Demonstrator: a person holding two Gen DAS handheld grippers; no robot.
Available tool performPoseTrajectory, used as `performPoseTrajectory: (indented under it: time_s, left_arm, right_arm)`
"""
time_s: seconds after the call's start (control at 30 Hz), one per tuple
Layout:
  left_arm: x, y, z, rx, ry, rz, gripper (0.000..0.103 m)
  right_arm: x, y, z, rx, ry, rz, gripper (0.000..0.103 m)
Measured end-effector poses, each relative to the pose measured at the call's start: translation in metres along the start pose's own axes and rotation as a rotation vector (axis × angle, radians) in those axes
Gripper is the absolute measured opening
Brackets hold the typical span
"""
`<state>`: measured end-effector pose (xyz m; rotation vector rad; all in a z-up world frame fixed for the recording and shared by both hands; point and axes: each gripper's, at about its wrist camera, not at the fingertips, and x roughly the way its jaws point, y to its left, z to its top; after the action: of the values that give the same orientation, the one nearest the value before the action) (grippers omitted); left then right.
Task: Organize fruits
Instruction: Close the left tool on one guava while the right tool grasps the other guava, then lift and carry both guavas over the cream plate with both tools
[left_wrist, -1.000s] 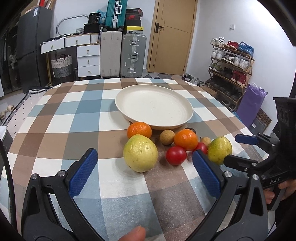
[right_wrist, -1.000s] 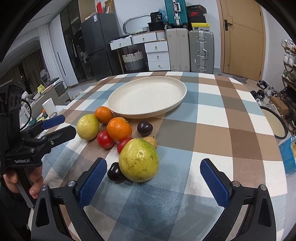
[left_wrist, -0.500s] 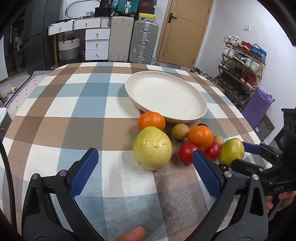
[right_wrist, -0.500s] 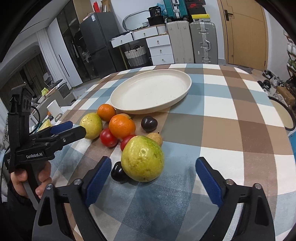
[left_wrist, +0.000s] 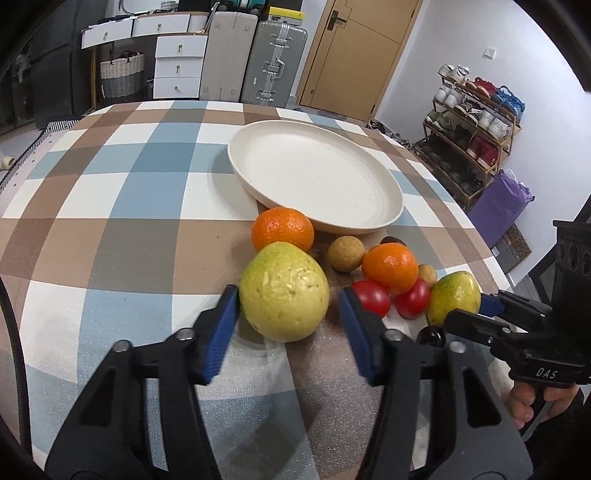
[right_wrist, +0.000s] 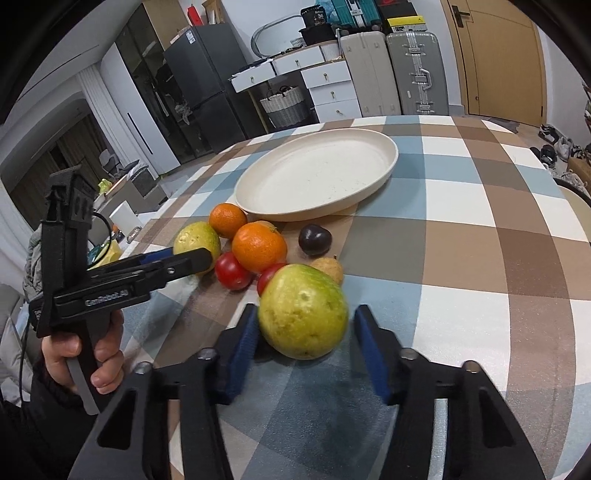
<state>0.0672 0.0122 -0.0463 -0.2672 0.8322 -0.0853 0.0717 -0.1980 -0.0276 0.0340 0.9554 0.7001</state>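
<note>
A cream plate (left_wrist: 314, 177) sits on the checked table, also in the right wrist view (right_wrist: 317, 177). Fruit lies in front of it: two oranges (left_wrist: 282, 229) (left_wrist: 389, 267), tomatoes (left_wrist: 371, 297), small brown fruits (left_wrist: 345, 254), a dark plum (right_wrist: 314, 240). My left gripper (left_wrist: 286, 314) stands around a yellow-green guava (left_wrist: 284, 291); its left pad touches it, the right pad is a little apart. My right gripper (right_wrist: 304, 326) stands around a second guava (right_wrist: 303, 312), left pad touching, right pad just apart. That guava also shows in the left wrist view (left_wrist: 454, 297).
The checked table (left_wrist: 110, 206) drops off at the right towards a shoe rack (left_wrist: 472, 122) and a purple bag (left_wrist: 498, 210). Suitcases (left_wrist: 255, 62), drawers and a door stand behind. A fridge (right_wrist: 199, 96) is at the far left.
Both grippers moved forward and narrowed their jaws, each now closely bracketing its own guava. The fruits have not moved.
</note>
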Motion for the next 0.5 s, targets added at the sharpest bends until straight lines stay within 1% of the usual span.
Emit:
performPoseTrajectory:
  time_s: [0.1, 0.2, 0.37, 0.5]
  left_arm:
    - [0.000, -0.001, 0.000, -0.001, 0.002, -0.017, 0.045]
    - [-0.004, -0.006, 0.000, 0.023, -0.017, -0.019, 0.045]
    - [-0.011, -0.008, -0.003, 0.034, -0.040, -0.023, 0.045]
    - [-0.016, -0.007, -0.006, 0.037, -0.056, -0.020, 0.045]
  right_arm:
    - [0.000, 0.004, 0.000, -0.016, 0.000, -0.009, 0.050]
    - [-0.002, 0.005, -0.001, -0.024, -0.011, -0.018, 0.049]
    - [-0.015, 0.008, 0.002, -0.039, -0.066, -0.029, 0.049]
    - [-0.022, 0.010, 0.005, -0.046, -0.098, -0.019, 0.049]
